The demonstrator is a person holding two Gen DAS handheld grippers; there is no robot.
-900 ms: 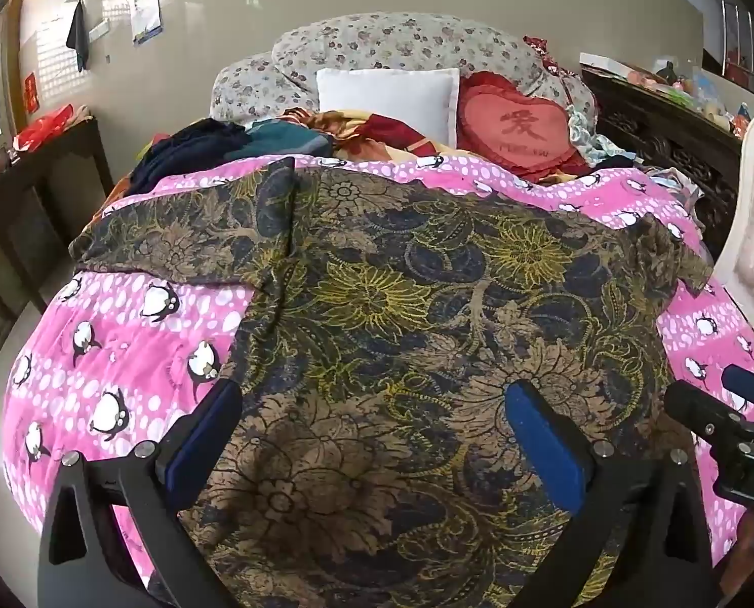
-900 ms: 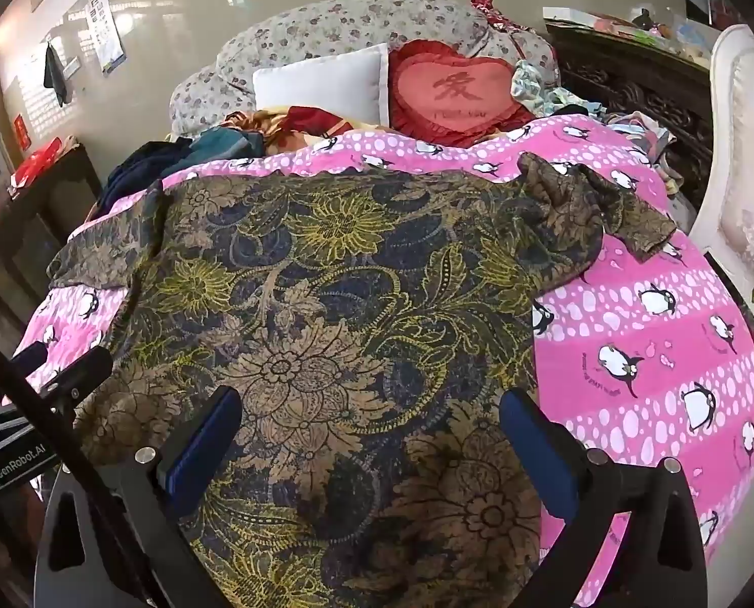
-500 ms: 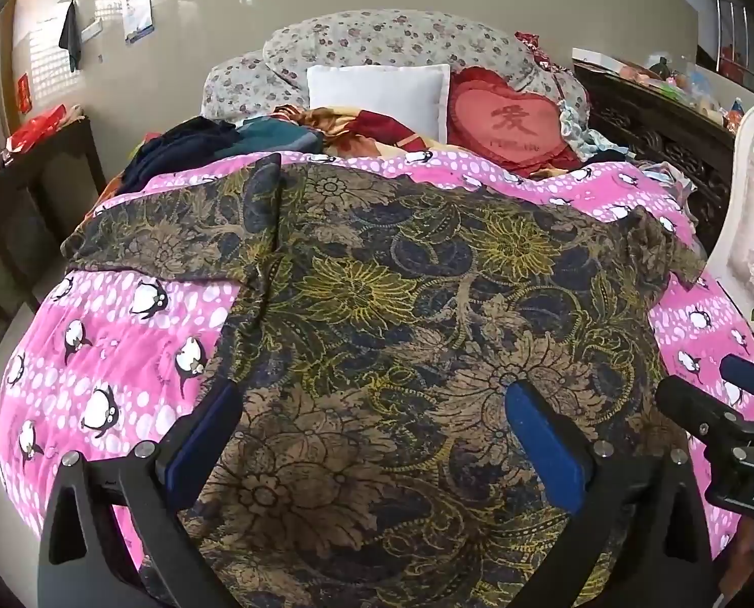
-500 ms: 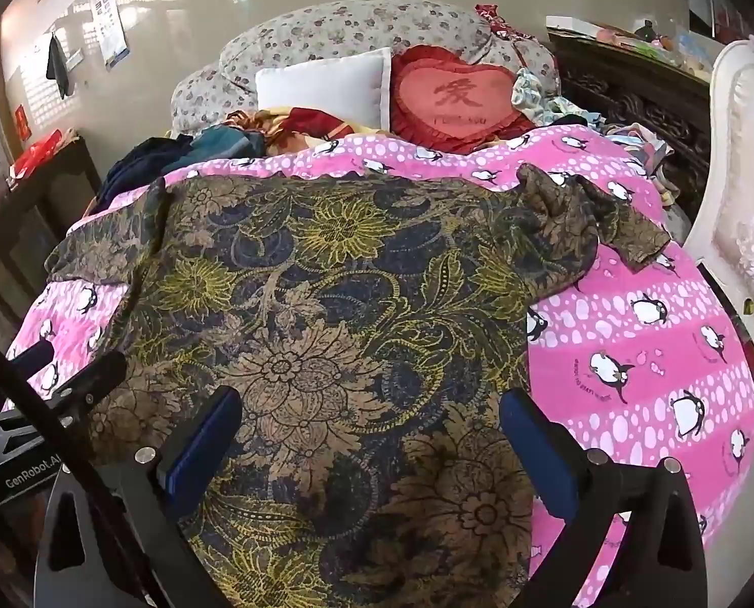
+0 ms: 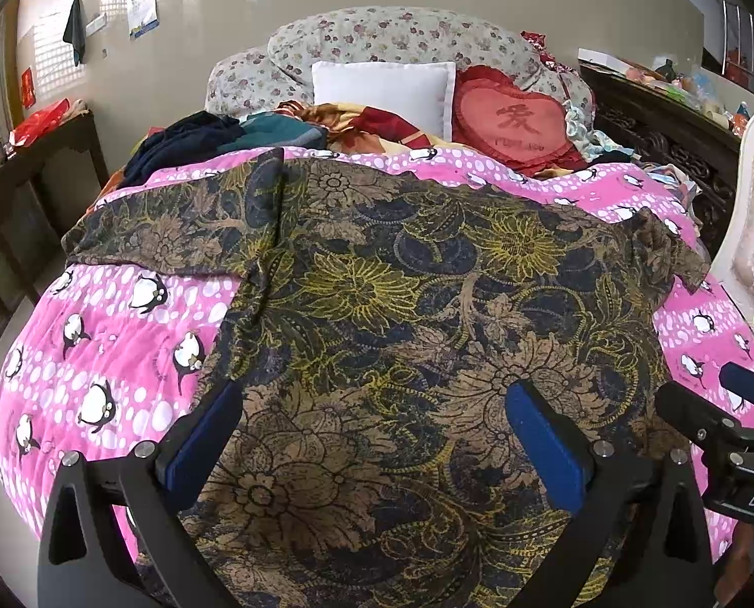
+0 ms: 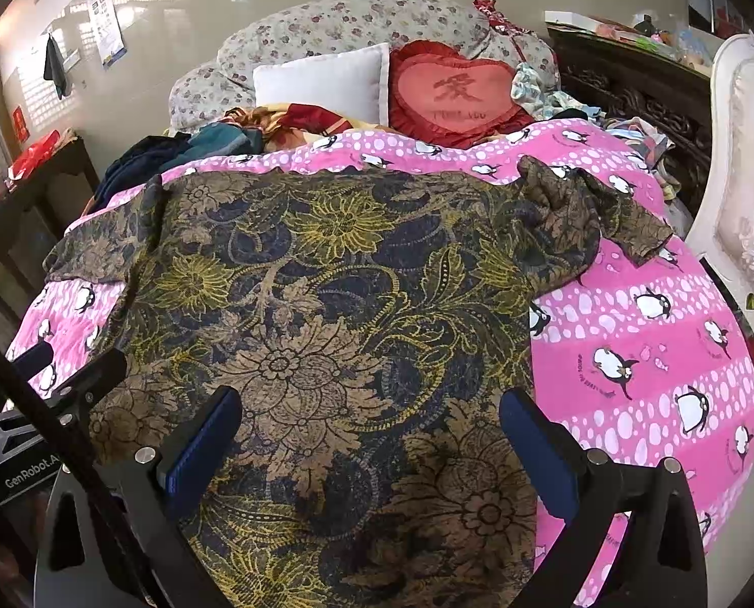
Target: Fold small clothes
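Note:
A dark floral-print shirt [image 5: 402, 314] with gold and brown flowers lies spread flat on the pink penguin bedspread [image 5: 113, 334]; it also shows in the right wrist view [image 6: 326, 304]. Its left sleeve [image 5: 174, 223] stretches out to the left, and its right sleeve [image 6: 594, 207] lies crumpled at the right. My left gripper [image 5: 377, 435] is open and empty above the shirt's near hem. My right gripper [image 6: 371, 435] is open and empty above the hem, to the right of the left one. The right gripper shows at the edge of the left wrist view [image 5: 721, 425].
At the head of the bed are a white pillow [image 5: 382, 91], a red heart cushion [image 5: 518, 121] and a heap of dark clothes [image 5: 199, 142]. A dark wooden table [image 5: 27, 162] stands at the left. A carved dark cabinet [image 5: 670, 137] and a white padded chair [image 6: 746, 202] stand at the right.
Both grippers have drawn back a little and lifted, so more of the bed shows. The shirt has not moved and both grippers stay open.

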